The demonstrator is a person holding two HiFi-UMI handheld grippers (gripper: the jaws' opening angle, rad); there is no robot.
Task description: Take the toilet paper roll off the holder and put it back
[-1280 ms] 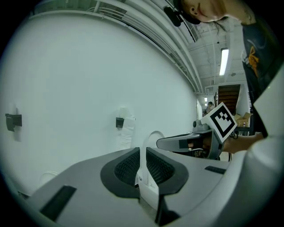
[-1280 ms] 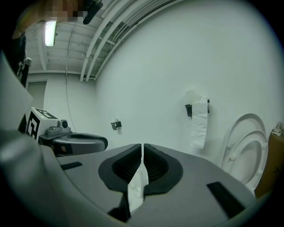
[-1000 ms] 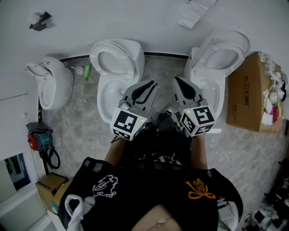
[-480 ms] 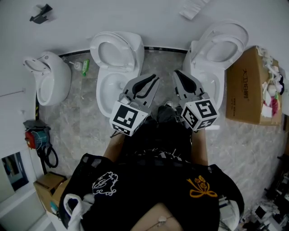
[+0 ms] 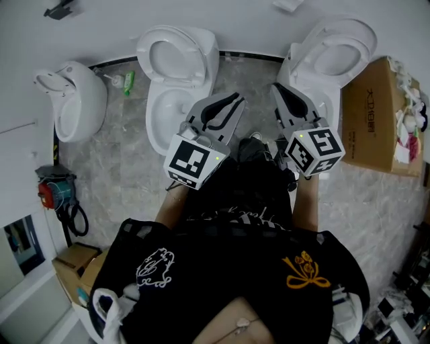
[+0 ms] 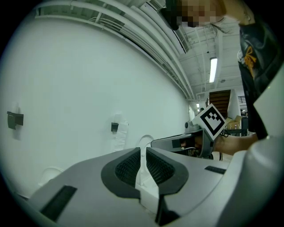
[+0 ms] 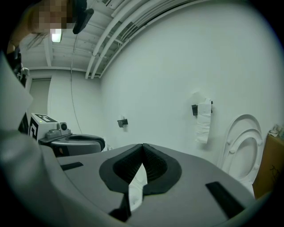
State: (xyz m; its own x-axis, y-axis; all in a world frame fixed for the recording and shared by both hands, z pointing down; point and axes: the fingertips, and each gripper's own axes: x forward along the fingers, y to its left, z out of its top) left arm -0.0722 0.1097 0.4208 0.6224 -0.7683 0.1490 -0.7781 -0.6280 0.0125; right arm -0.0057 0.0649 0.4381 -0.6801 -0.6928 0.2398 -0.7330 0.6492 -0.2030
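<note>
The toilet paper roll [image 7: 204, 117] hangs on its black wall holder [image 7: 194, 109] with a strip trailing down; it also shows as the roll [image 6: 120, 133] in the left gripper view and at the head view's top edge as the roll [image 5: 289, 5]. A second black holder [image 5: 59, 10] on the wall is bare. Both grippers are held at waist height, well short of the wall. My left gripper [image 5: 235, 99] [image 6: 143, 148] has its jaws a thin slit apart, with nothing between them. My right gripper [image 5: 277, 89] [image 7: 142, 145] is shut and holds nothing.
Two white toilets [image 5: 178, 60] [image 5: 332, 54] with raised lids stand against the wall, and a urinal-like bowl [image 5: 74, 107] is at the left. A cardboard box [image 5: 376, 121] sits at the right. A green bottle [image 5: 129, 84] lies on the marble floor, and a red device [image 5: 50, 195] with a cable is further left.
Both grippers have drifted slightly rightward in the head view, the right one more. The wall and the roll have slid toward the top edge. The jaws look unchanged.
</note>
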